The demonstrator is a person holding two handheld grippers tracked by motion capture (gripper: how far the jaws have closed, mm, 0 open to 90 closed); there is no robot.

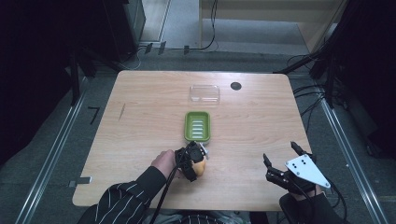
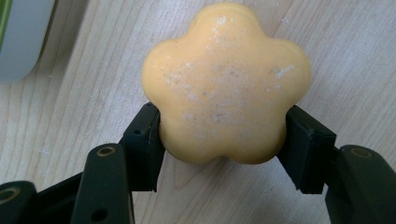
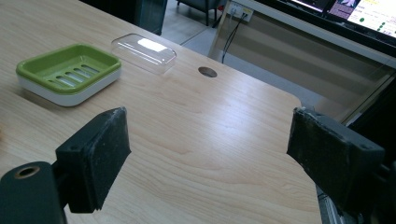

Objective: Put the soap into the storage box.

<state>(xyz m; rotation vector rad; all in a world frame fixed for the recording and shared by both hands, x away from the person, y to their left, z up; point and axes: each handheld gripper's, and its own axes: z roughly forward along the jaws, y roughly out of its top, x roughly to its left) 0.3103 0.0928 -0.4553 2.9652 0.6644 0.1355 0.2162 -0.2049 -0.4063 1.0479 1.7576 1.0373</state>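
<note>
Soap [image 2: 226, 84], flower-shaped and yellow-orange, clamped between the two black jaws of the left gripper [image 2: 224, 140], one pad pressed against each side of its lower lobes; lying on the pale wood of the table [image 2: 70, 126]. Close up, white specks and scuffs across its top face, plus a corner of the green dish [image 2: 4, 18] at the upper left edge. From the high view, just a small orange patch [image 1: 200, 168] beneath the left gripper [image 1: 195, 159], near the front of the table [image 1: 140, 93] and just short of the green soap dish [image 1: 197, 126]. Beyond the dish, a clear lid [image 1: 204, 94] lying flat, and a dark round hole [image 1: 236, 86] toward the far edge.

Left hand [image 1: 164, 162] reaching in from a striped sleeve [image 1: 123, 198], gripper angled forward and down onto the soap. Right gripper [image 1: 280, 161] low at the front right, grey plate on top, jaws spread wide with nothing between them. Along those jaws [image 3: 208, 154], a slanted look across bare wood to the dish [image 3: 70, 74], the lid [image 3: 144, 52] and the hole [image 3: 207, 71].

Open tabletop between soap and right gripper; broad bare wood left of the dish. Front edge close behind both hands; right edge near the right gripper.
</note>
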